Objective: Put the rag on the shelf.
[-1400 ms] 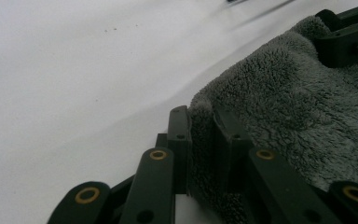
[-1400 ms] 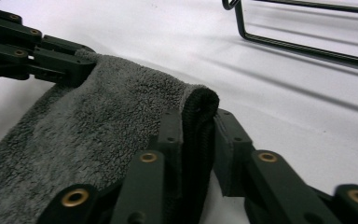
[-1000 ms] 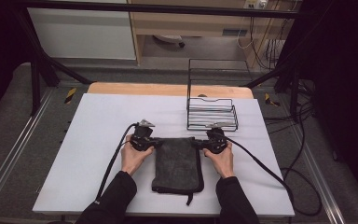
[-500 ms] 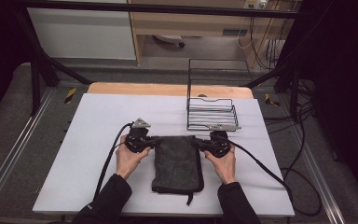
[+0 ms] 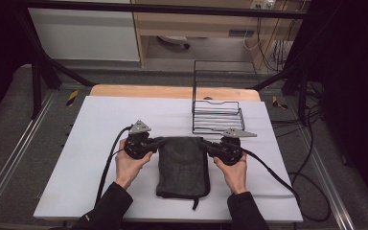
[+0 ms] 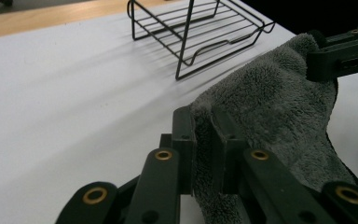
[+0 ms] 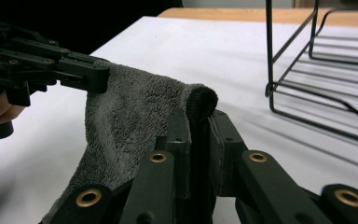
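I've got the dark grey towel (image 5: 182, 165) pinched at both far corners: left gripper (image 6: 203, 140) fingers clamped on the L corner, right gripper (image 7: 200, 135) fingers clamped on the R corner. Far edge is lifted a bit off the white surface (image 5: 91, 124); rest of the towel lies flat btwn my hands, near edge twd me. Black wire rack (image 5: 218, 112) stands just beyond the R gripper, not touching the towel.

Towel (image 5: 182, 165) on the table (image 5: 96, 124), near edge toward the person. Left gripper (image 5: 157, 142) at its far left corner, right gripper (image 5: 206, 145) at far right. Wire rack (image 5: 218, 115) just behind, right.
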Demonstrator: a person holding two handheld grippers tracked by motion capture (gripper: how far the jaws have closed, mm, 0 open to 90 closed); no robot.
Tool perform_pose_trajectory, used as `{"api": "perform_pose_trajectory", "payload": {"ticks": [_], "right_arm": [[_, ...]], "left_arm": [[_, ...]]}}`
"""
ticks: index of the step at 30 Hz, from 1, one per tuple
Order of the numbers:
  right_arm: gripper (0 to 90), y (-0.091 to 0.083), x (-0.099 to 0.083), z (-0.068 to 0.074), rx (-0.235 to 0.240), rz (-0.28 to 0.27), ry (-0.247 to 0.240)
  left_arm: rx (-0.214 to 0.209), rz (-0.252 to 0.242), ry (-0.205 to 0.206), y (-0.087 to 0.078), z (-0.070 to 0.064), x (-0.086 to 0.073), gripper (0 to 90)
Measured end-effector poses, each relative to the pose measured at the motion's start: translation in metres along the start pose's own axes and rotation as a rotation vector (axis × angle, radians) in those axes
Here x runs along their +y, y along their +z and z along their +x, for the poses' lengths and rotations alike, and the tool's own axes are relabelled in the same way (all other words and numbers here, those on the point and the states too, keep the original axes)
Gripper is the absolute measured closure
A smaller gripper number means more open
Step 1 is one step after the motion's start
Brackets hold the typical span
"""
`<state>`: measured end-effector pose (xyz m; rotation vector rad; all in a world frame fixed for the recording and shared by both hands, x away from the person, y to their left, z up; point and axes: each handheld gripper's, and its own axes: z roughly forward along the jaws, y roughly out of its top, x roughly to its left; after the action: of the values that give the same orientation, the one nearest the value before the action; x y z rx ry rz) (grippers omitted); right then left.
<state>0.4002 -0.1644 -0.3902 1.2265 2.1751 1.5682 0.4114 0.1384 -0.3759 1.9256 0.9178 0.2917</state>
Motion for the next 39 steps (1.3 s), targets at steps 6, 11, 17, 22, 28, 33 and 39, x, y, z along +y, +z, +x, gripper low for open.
{"api": "perform_pose_trajectory", "payload": {"ticks": [6, 11, 17, 22, 28, 33, 39], "right_arm": [[81.0, -0.015, 0.007, 0.011, -0.007, -0.053, -0.032], [81.0, -0.023, 0.012, 0.016, -0.015, -0.085, -0.055], [81.0, -0.038, 0.021, 0.022, -0.032, -0.139, -0.085], [81.1, -0.050, 0.028, 0.023, -0.046, -0.183, -0.097], [81.1, -0.069, 0.039, 0.024, -0.076, -0.251, -0.127], [81.1, -0.080, 0.045, 0.025, -0.092, -0.293, -0.141], [81.2, -0.096, 0.056, 0.026, -0.124, -0.367, -0.154]], "left_arm": [[0.001, -0.041, 0.024, -0.011, -0.008, 0.006, 81.3], [0.001, -0.086, 0.043, -0.018, -0.015, 0.014, 81.3], [-0.005, -0.141, 0.060, -0.025, -0.022, 0.026, 81.3], [-0.007, -0.186, 0.079, -0.027, -0.031, 0.038, 81.4], [-0.015, -0.245, 0.098, -0.028, -0.041, 0.053, 81.4], [-0.026, -0.296, 0.109, -0.029, -0.049, 0.066, 81.4], [-0.030, -0.352, 0.112, -0.028, -0.058, 0.082, 81.5]]}}
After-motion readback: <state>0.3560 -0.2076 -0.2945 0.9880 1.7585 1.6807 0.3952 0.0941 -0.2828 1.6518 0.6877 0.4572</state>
